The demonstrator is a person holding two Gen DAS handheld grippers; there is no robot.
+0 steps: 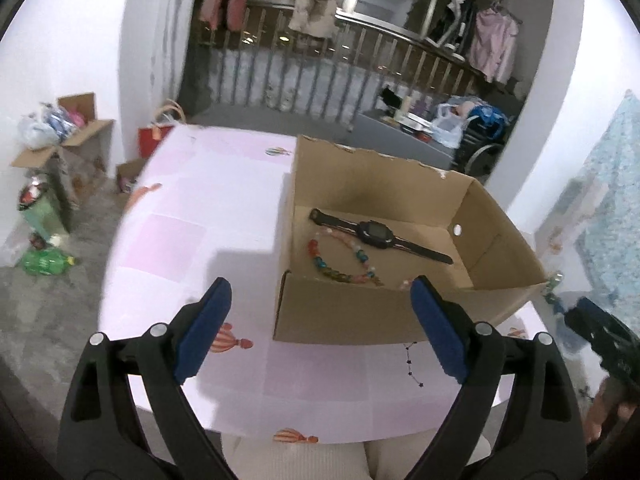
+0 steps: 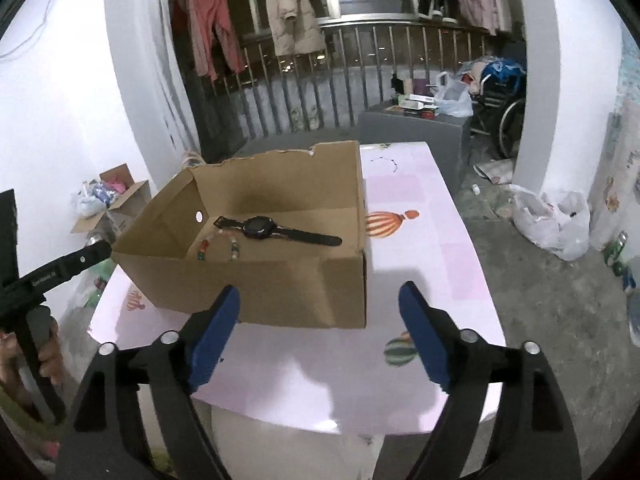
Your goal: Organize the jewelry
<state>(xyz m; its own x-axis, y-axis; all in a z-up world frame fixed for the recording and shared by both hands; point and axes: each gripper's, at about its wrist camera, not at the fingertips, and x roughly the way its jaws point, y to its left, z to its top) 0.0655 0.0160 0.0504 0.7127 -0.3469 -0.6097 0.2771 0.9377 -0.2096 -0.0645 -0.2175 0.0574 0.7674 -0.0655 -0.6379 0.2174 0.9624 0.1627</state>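
From the left wrist, the left tool (image 1: 320, 308) hangs wide open and empty over the pink worktop (image 1: 192, 216), with the cardboard box (image 1: 340, 312) just ahead and to its right; inside lie the black watch (image 1: 374, 232) and beaded bracelet (image 1: 340, 268), apparently already sorted. From the right wrist, the right tool (image 2: 318, 312) likewise stands agape holding nothing, the box just ahead and to its left, probably because nothing remains to carry.
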